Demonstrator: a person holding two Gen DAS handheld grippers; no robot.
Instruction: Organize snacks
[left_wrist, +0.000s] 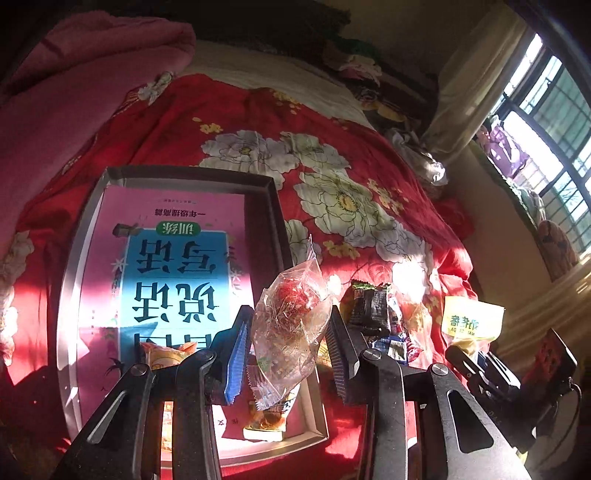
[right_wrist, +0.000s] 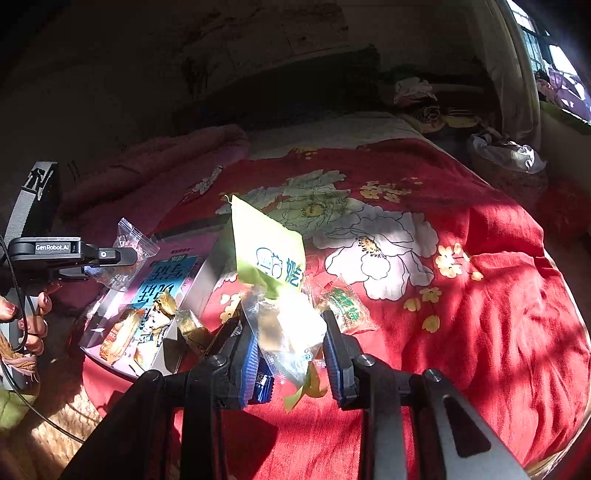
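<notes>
My left gripper (left_wrist: 290, 326) is shut on a clear crinkly packet (left_wrist: 291, 314) with a red snack inside, held up over the right edge of a shallow grey box (left_wrist: 92, 206). A pink book (left_wrist: 173, 266) lines the box. An orange packet (left_wrist: 168, 356) and a yellow one (left_wrist: 267, 419) lie at its near end. My right gripper (right_wrist: 286, 332) is shut on a yellow-green packet (right_wrist: 269, 254) with a clear lower half, lifted above the red bedspread. In the right wrist view the left gripper (right_wrist: 135, 254) shows at the far left with its clear packet (right_wrist: 127, 236).
Loose snacks lie on the flowered red bedspread (right_wrist: 461, 332): a green packet (right_wrist: 345, 308), a blue one (right_wrist: 264, 387), a gold one (right_wrist: 190, 323), a dark one (left_wrist: 369, 306). A pink blanket (left_wrist: 74, 85) lies beyond the box. A hand (right_wrist: 33, 325) grips the left handle. A window (left_wrist: 554, 122) is at right.
</notes>
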